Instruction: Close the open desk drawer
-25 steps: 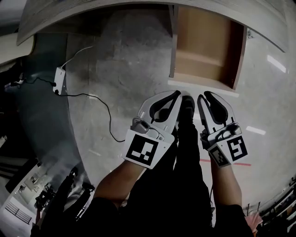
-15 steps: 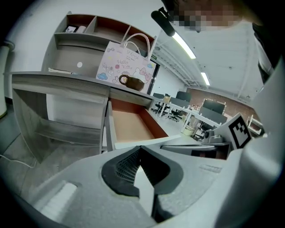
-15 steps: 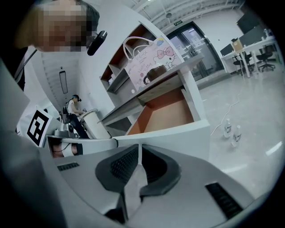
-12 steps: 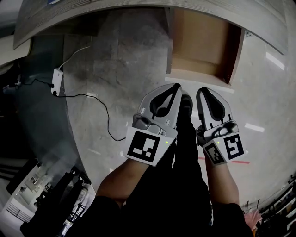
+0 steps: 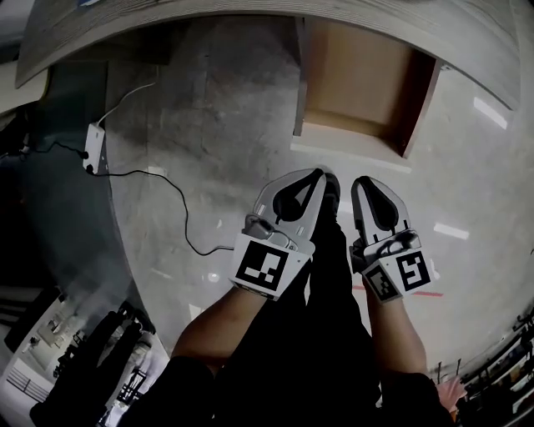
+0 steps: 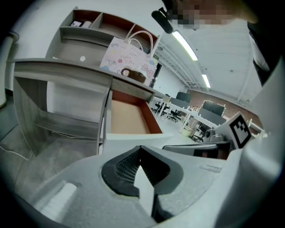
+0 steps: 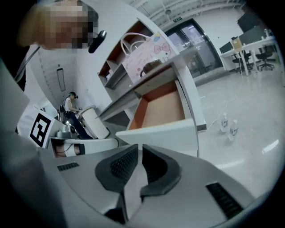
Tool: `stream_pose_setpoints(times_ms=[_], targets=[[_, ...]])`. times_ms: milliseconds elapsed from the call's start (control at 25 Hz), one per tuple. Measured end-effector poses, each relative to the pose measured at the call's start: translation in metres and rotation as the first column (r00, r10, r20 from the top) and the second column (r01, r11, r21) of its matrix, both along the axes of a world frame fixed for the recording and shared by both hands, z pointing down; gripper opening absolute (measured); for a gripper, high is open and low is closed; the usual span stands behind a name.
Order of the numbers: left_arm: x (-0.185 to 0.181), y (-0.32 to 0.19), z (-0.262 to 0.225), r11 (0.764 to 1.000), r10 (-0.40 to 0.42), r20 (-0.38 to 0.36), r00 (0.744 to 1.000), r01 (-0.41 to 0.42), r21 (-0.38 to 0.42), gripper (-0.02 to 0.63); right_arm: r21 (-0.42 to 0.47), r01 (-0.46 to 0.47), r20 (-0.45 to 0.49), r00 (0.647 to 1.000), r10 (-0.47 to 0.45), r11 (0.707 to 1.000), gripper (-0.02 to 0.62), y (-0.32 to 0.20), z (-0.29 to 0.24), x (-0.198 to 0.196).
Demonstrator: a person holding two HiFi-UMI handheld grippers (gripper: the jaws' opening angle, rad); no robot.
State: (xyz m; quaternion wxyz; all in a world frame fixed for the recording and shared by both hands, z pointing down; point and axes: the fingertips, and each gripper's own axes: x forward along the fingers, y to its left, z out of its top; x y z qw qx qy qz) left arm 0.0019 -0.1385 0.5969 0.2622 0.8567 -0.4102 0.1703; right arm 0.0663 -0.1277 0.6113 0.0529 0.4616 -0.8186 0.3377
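Note:
The open desk drawer (image 5: pixel 359 83) juts out from under the desk, its wooden inside bare and its white front panel (image 5: pixel 350 154) nearest me. My left gripper (image 5: pixel 321 173) and right gripper (image 5: pixel 360 180) hang side by side just short of that panel, both shut on nothing and neither touching it. In the left gripper view the drawer (image 6: pixel 127 116) lies straight beyond the closed left gripper (image 6: pixel 139 149). The right gripper view shows the front panel (image 7: pixel 164 133) close ahead of the right gripper (image 7: pixel 137 149).
A power strip (image 5: pixel 90 148) with a black cable (image 5: pixel 179 208) lies on the concrete floor at left. The desk top (image 5: pixel 167 17) curves across the top. A pink gift bag (image 6: pixel 129 60) stands on the desk. Two bottles (image 7: pixel 227 127) sit on the floor at right.
Both grippers have dropped slightly lower in the head view and stayed shut. The drawer stands just as far open and has drifted a little left in the view.

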Motion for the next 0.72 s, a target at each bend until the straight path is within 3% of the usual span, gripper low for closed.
stream_pose_setpoints(times_ms=[120, 280, 480, 720], targets=[[0.005, 0.004, 0.023, 0.999, 0.031, 0.019, 0.999, -0.031, 0.007, 0.005, -0.029, -0.055, 0.03, 0.998, 0.056, 0.998, 0.037, -0.006, 0.025, 0.005], [0.004, -0.01, 0.036, 1.0, 0.003, 0.028, 1.0, -0.003, 0.015, 0.005, 0.046, -0.117, 0.049, 0.992, 0.114, 0.992, 0.037, -0.027, 0.021, 0.009], [0.001, -0.021, 0.029, 0.999, -0.048, 0.022, 0.999, 0.048, 0.008, 0.005, 0.029, -0.156, 0.074, 0.985, 0.154, 0.987, 0.037, -0.031, 0.02, 0.009], [-0.001, -0.031, 0.022, 0.999, -0.024, 0.054, 0.998, 0.023, 0.03, 0.005, 0.034, -0.198, 0.118, 0.974, 0.193, 0.98, 0.035, -0.036, 0.015, 0.011]])
